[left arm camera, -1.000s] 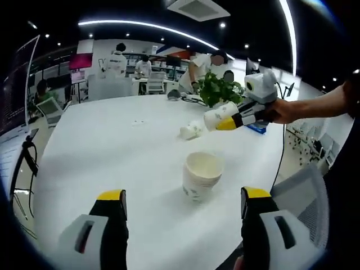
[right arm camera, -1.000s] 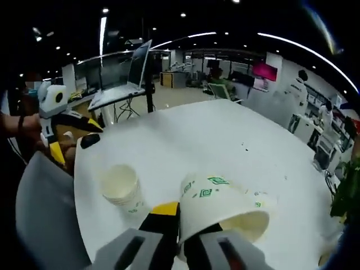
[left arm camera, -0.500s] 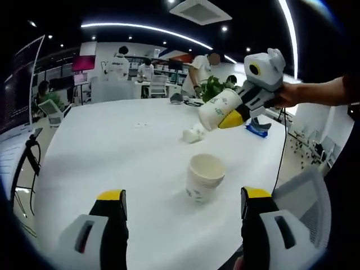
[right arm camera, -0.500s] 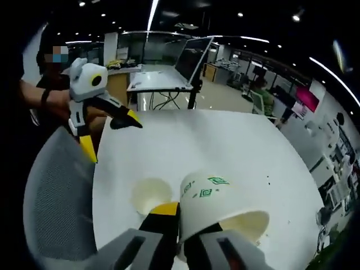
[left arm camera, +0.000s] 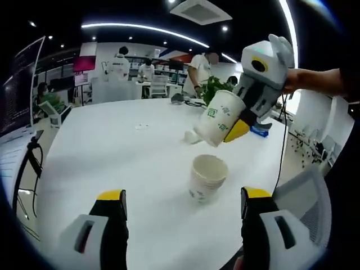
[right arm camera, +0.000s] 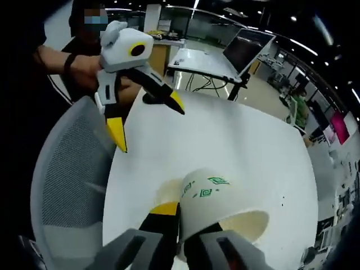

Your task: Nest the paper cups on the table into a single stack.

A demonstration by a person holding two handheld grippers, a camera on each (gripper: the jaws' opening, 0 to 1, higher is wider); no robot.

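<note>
A stack of white paper cups (left arm camera: 207, 178) stands upright on the white table (left arm camera: 101, 152), just ahead of my left gripper (left arm camera: 184, 194), whose jaws stand wide open with nothing between them. My right gripper (left arm camera: 243, 119) comes in from the right, shut on the rim of a white cup with green print (left arm camera: 219, 125), tilted and held just above the stack. Another cup (left arm camera: 192, 136) lies on its side behind. In the right gripper view, my right gripper (right arm camera: 183, 225) pinches the printed cup (right arm camera: 219, 205); the stack's rim (right arm camera: 166, 193) peeks out beneath it, and the open left gripper (right arm camera: 147, 119) hovers beyond.
A grey mesh office chair (right arm camera: 67, 185) stands at the table's near edge, also the chair (left arm camera: 301, 191). A potted plant (left arm camera: 216, 89) and a blue item (left arm camera: 257, 129) sit at the far side. People work at desks behind. A laptop (right arm camera: 247, 48) on a stand is nearby.
My right gripper has carried the printed cup from beyond the stack to just above it, turning the cup's base downward. The left gripper and the stack have stayed put.
</note>
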